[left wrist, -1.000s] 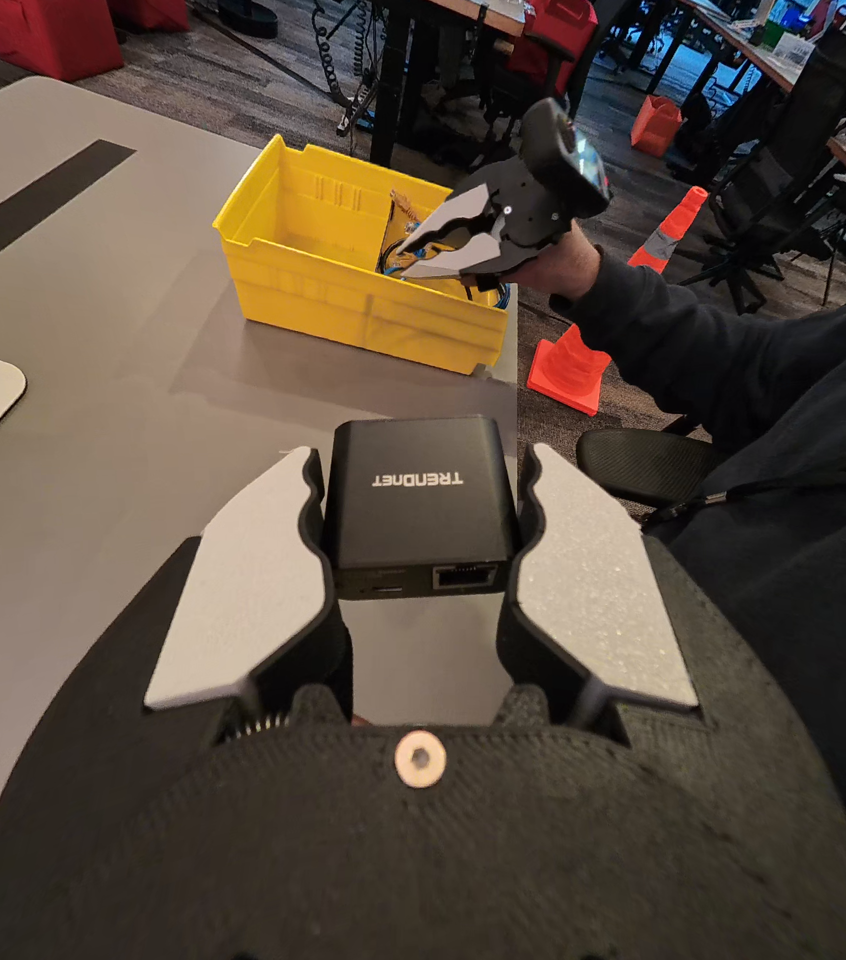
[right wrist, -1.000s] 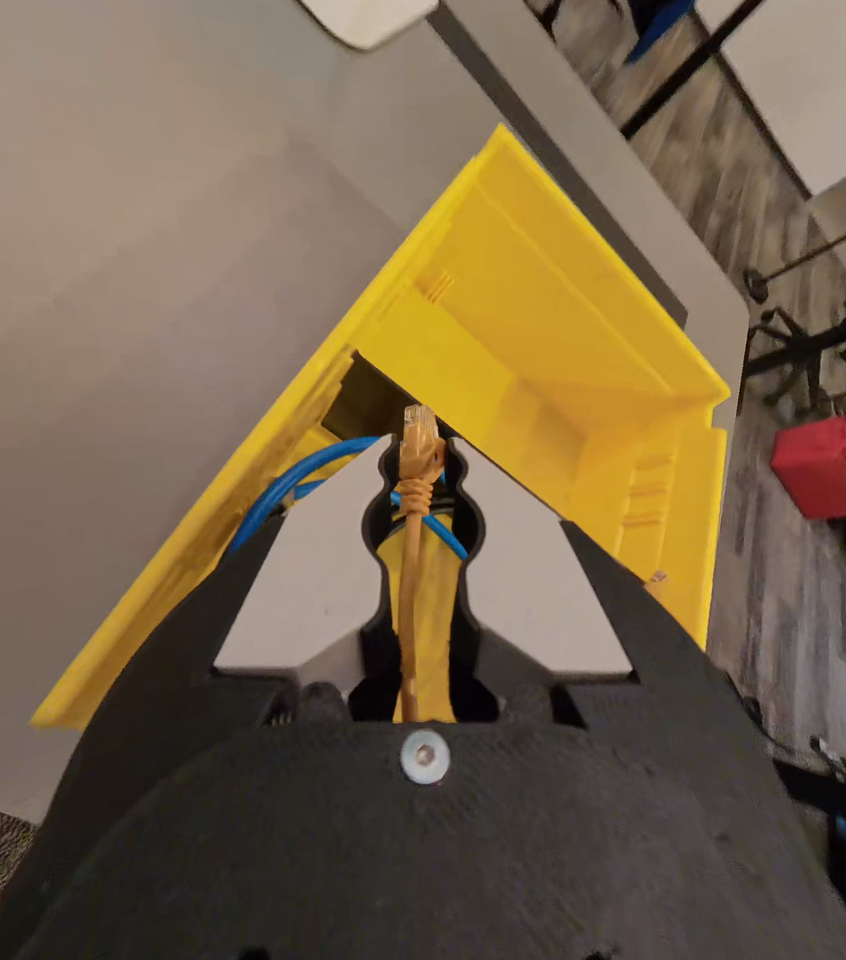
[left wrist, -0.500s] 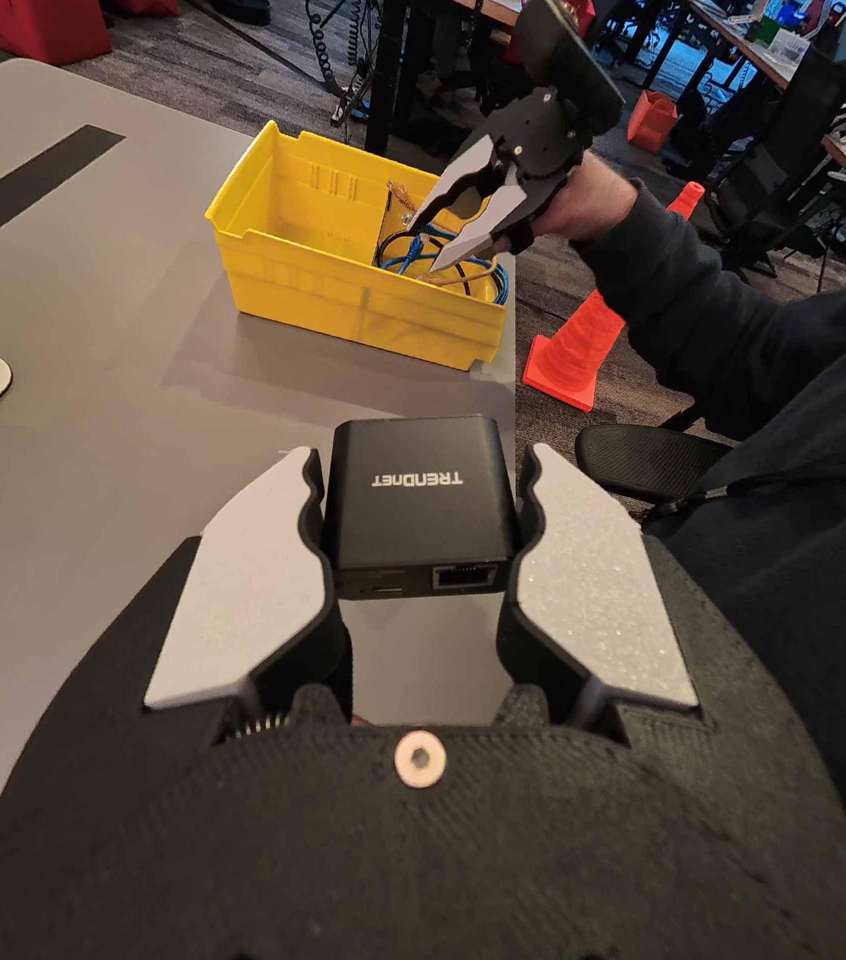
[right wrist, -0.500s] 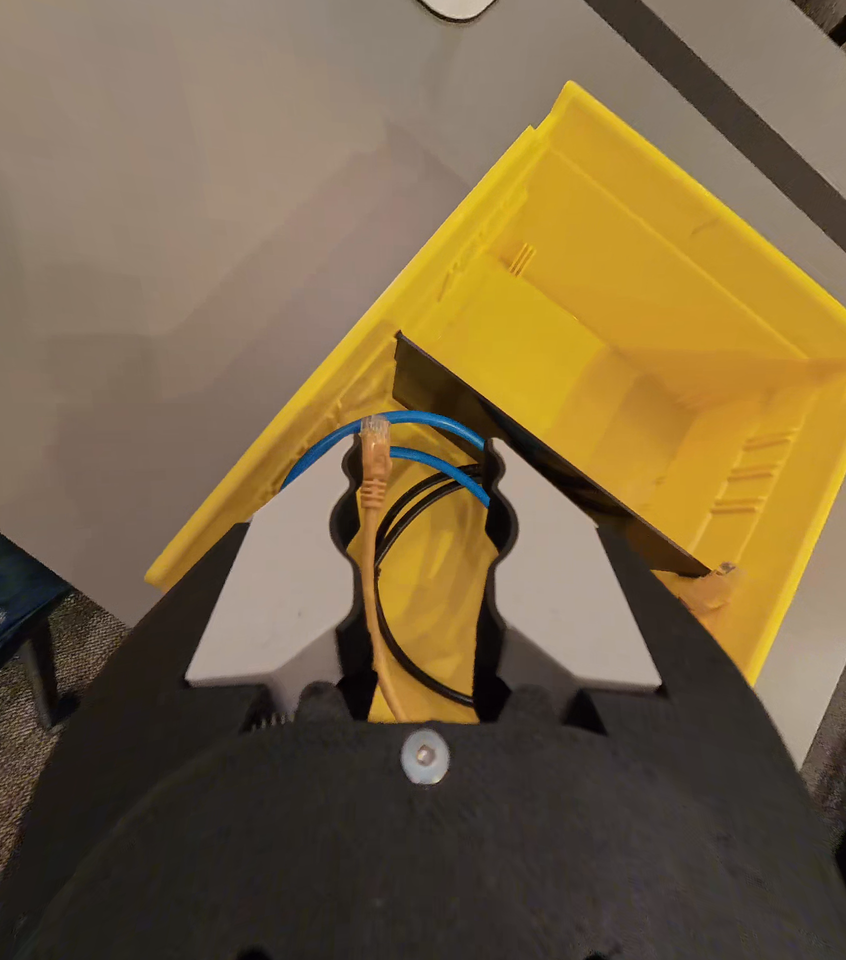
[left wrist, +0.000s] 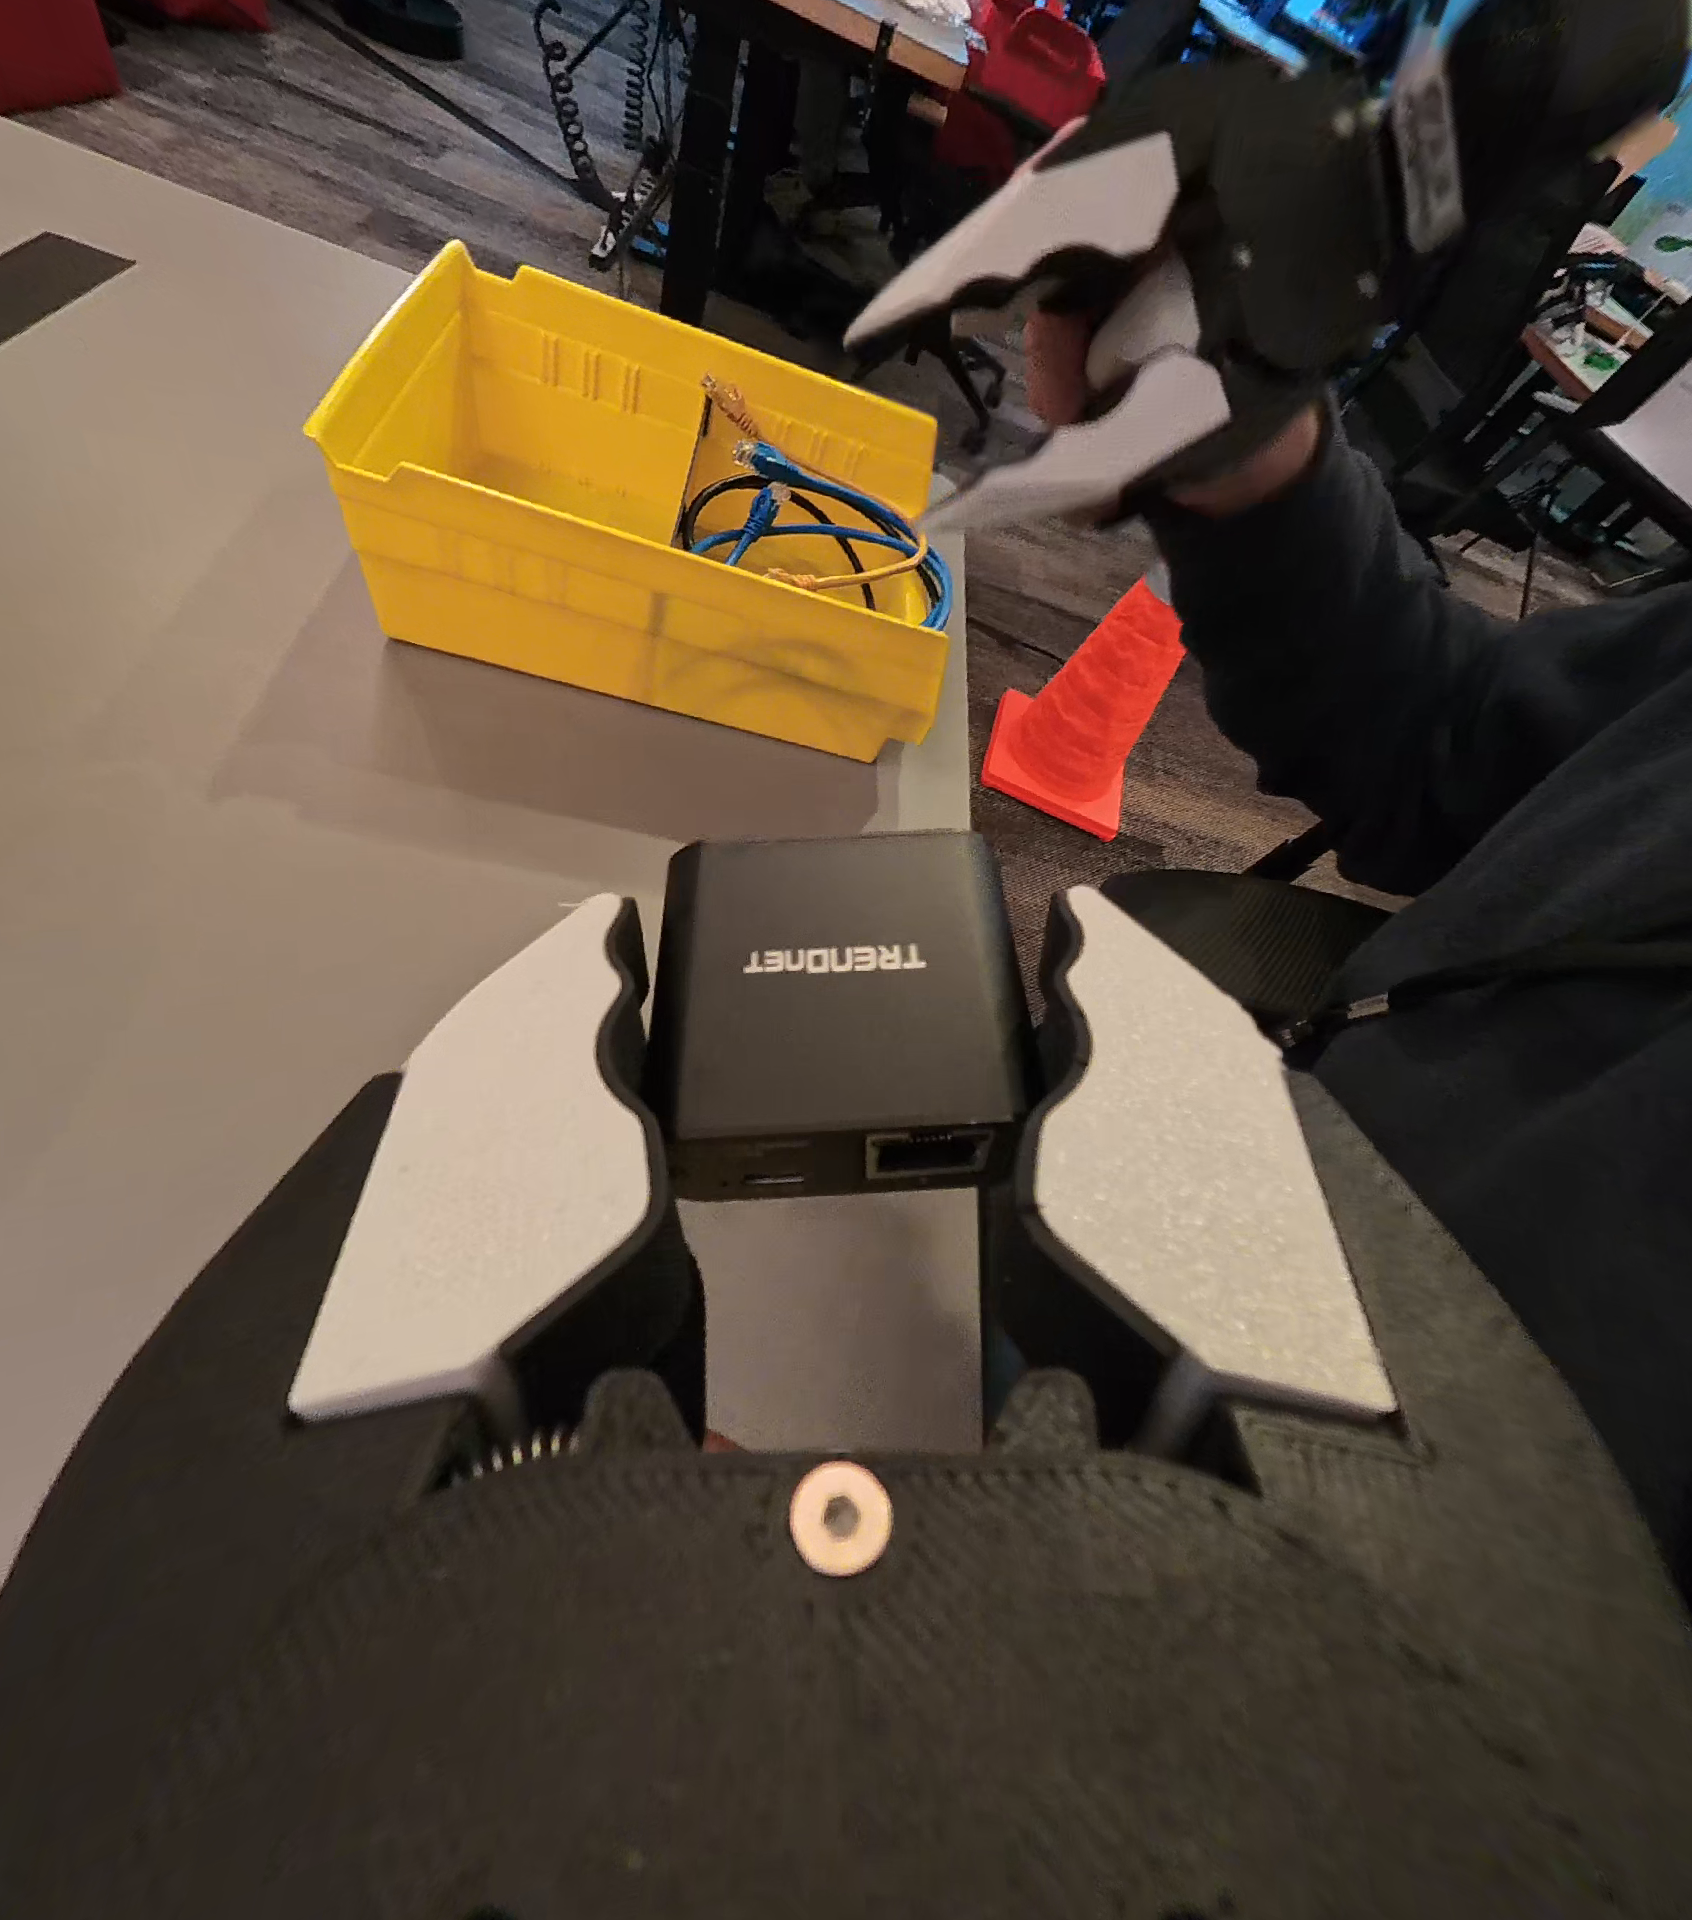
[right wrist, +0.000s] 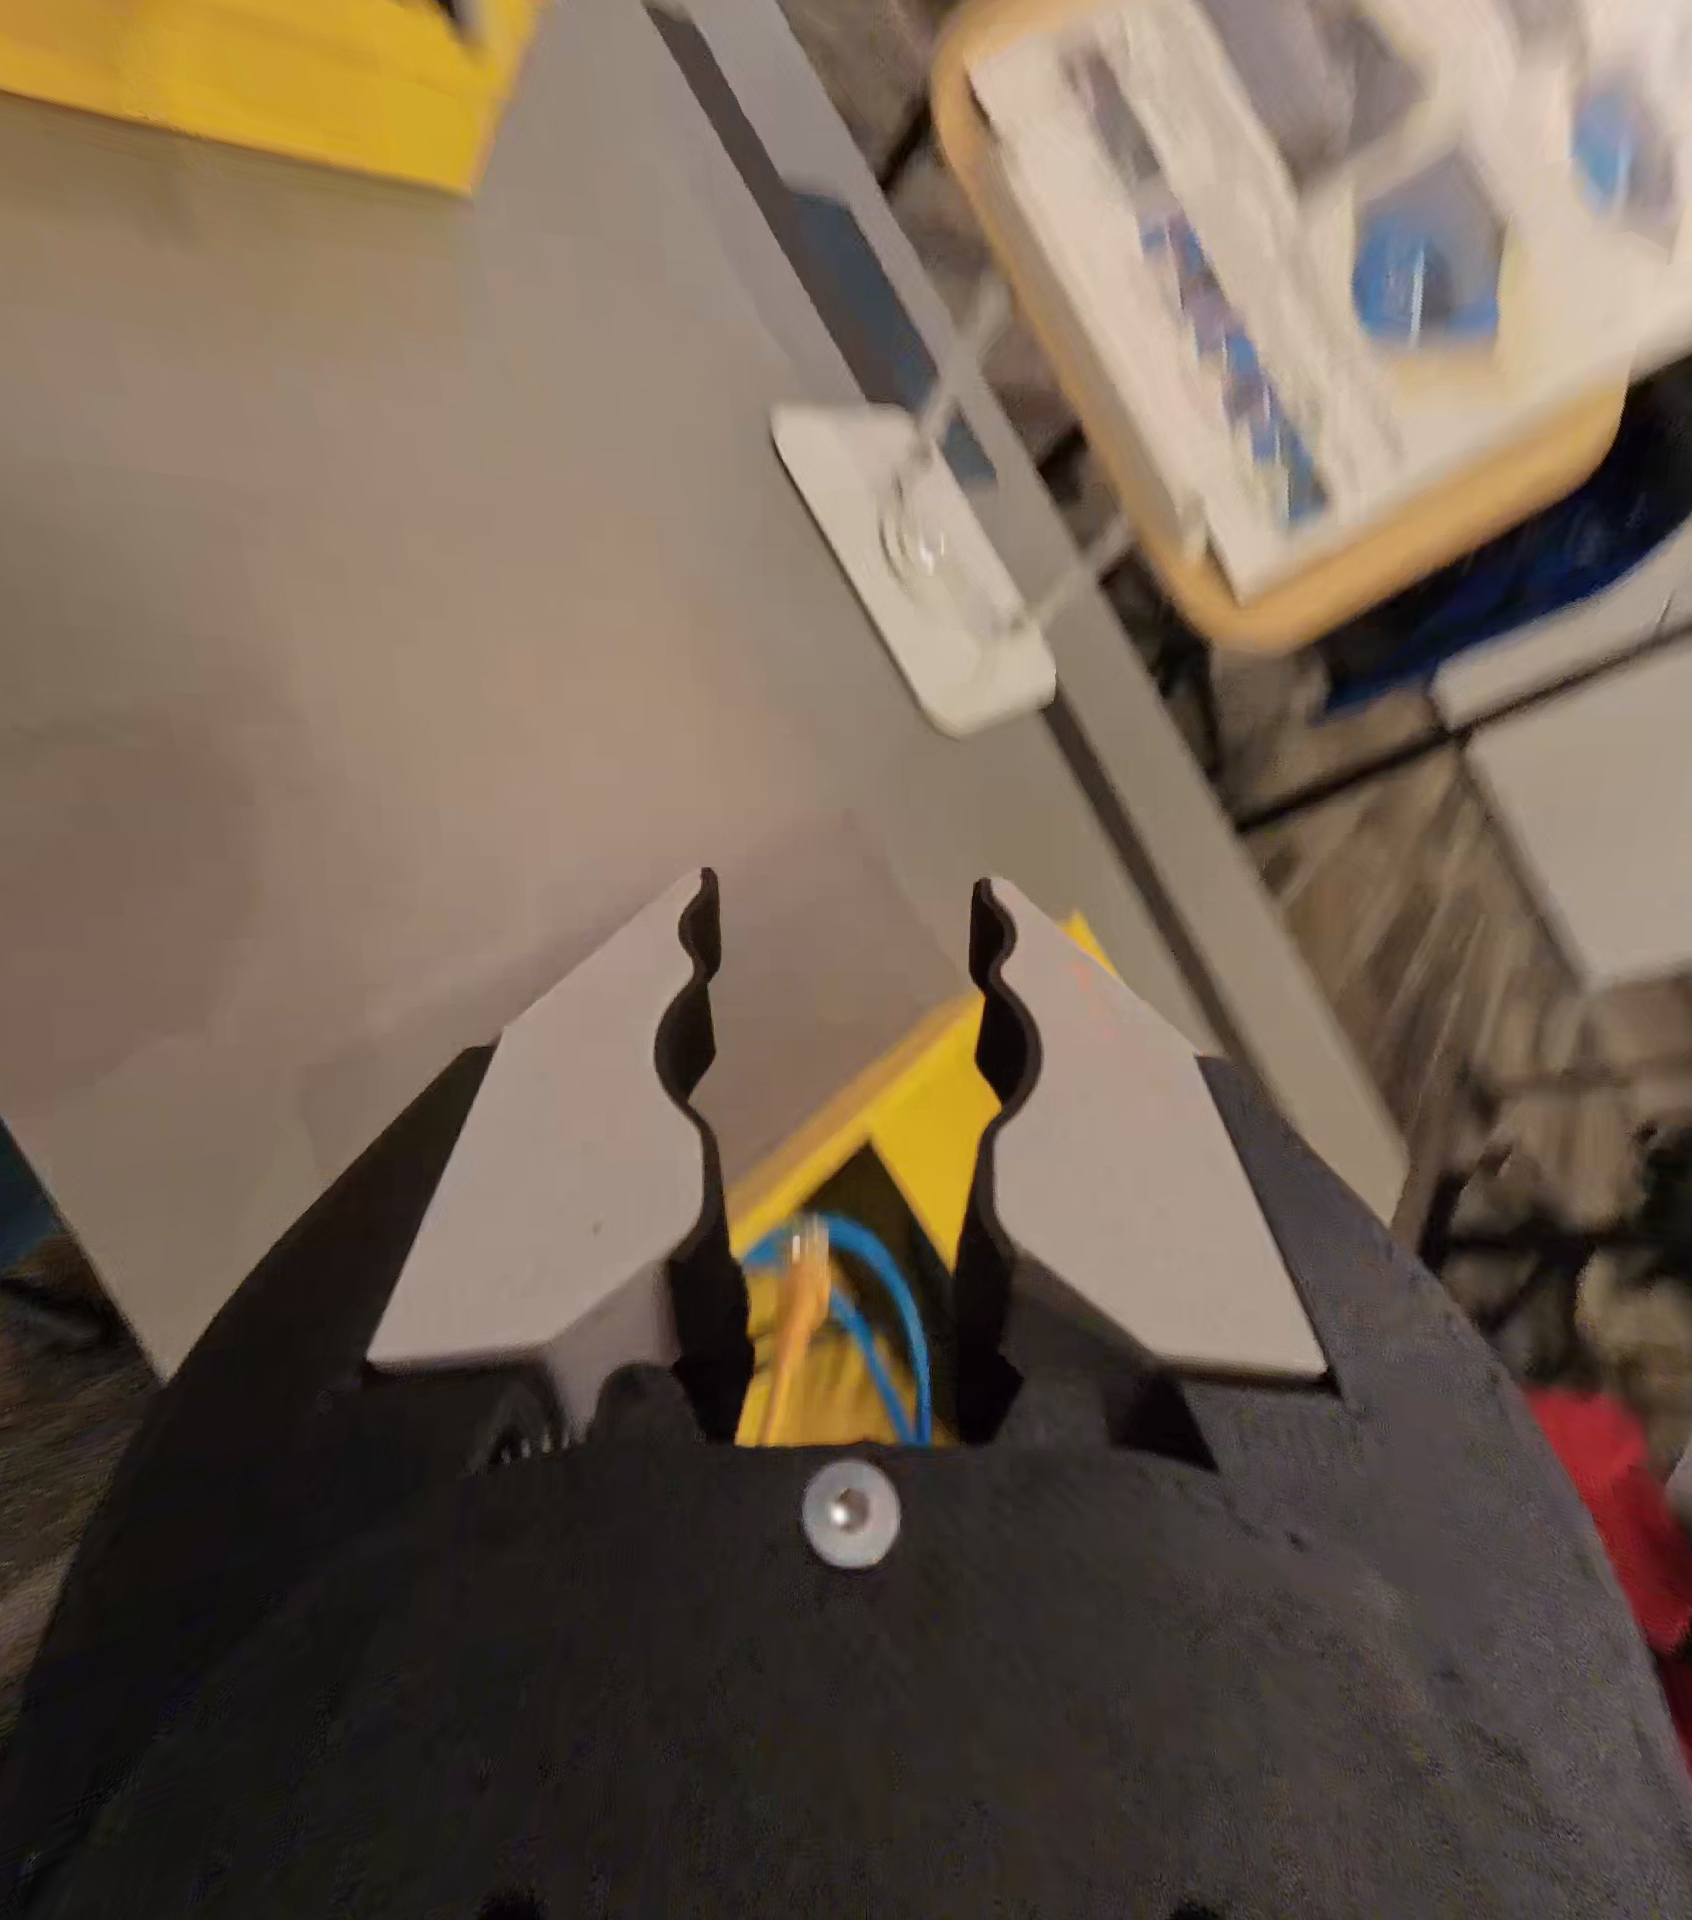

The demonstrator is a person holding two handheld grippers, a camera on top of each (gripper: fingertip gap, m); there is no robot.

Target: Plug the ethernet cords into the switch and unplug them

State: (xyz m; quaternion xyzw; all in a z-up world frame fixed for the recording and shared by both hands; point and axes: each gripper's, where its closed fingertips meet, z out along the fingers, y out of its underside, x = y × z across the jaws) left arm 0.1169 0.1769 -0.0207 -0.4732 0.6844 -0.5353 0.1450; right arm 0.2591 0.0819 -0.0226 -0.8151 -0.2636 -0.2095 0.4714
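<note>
Our left gripper (left wrist: 837, 1023) jaws sit half closed, clamped on the black switch (left wrist: 834, 997). Our right gripper (right wrist: 840, 904) jaws parted, empty, above the yellow bin (left wrist: 613, 592).

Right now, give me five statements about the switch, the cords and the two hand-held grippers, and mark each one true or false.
1. The left hand-held gripper is clamped on the black switch. True.
2. A cord is plugged into the switch's port that faces the camera. False: that port is empty.
3. The right hand-held gripper holds the orange cord. False: its jaws are apart and empty, and the orange cord lies in the yellow bin.
4. The blue cords lie in the bin's right compartment, as the left wrist view shows it. True.
5. The bin's left compartment is packed with cords. False: no cords show in it.
</note>
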